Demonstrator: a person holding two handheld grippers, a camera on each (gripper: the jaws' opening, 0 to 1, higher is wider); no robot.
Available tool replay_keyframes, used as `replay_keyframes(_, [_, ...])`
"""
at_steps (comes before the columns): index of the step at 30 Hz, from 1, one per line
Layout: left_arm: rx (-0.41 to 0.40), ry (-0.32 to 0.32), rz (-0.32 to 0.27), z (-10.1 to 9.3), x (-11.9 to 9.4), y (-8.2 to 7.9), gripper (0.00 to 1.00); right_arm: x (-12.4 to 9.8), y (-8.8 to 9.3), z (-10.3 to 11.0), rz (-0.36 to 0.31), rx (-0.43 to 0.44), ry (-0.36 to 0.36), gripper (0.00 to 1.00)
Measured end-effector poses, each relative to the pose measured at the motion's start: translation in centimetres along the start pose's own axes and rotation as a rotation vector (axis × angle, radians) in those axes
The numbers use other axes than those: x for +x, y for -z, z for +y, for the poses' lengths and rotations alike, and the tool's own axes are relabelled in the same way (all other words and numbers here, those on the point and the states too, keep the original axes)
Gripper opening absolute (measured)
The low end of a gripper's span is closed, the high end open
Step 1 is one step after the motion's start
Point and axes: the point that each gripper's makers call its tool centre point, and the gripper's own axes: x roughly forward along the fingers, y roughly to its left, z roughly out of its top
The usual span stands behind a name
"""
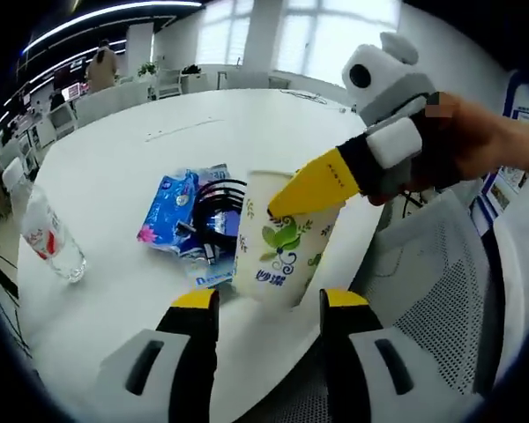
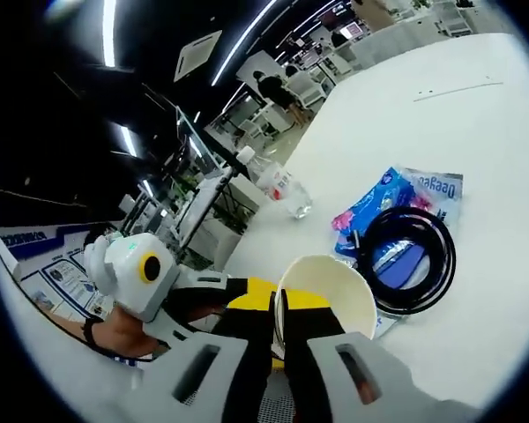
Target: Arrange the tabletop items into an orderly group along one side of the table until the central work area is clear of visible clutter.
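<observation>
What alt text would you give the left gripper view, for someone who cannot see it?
A yellow-tipped right gripper, held in a person's hand, pinches the rim of a paper cup near the edge of a white table. Behind the cup lie a blue packet and a coiled black cable; a water bottle stands farther left.

Right hand-held gripper (image 2: 280,330) pinched closed; left hand-held gripper (image 1: 269,304) parted.

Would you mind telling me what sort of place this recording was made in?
Probably an open-plan office: a large white table, a mesh office chair beside it, rows of desks and chairs behind, and strip ceiling lights.
</observation>
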Motion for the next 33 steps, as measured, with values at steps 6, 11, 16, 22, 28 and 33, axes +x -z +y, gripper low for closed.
replay_keyframes(6, [-0.076,-0.035,-0.035,1.5,-0.7,0.2,0.53,-1.0,-1.2,-0.9,-0.046,-0.005,0.032,0.0])
replay_keyframes(11, [-0.119,-0.062,-0.066,2.5,-1.3,0.6,0.54,-1.6,-1.4,-1.5,-0.062,0.001,0.052,0.0])
replay_keyframes(16, [-0.177,-0.081,-0.099,3.6,-1.9,1.0,0.53,-1.8,-1.6,-1.7,-0.068,0.001,0.063,0.0])
replay_keyframes(22, [-0.231,-0.103,-0.126,4.8,-2.6,1.8,0.53,-1.7,-1.8,-1.5,-0.058,-0.023,0.07,0.0])
replay_keyframes(28, [-0.235,-0.101,-0.147,4.9,-2.8,1.3,0.51,-1.1,-1.9,-1.2,-0.034,-0.06,0.066,0.0])
replay_keyframes(33, [-0.191,-0.097,-0.139,5.1,-3.1,1.0,0.5,-0.4,-2.0,-1.0,-0.006,-0.098,0.072,0.0])
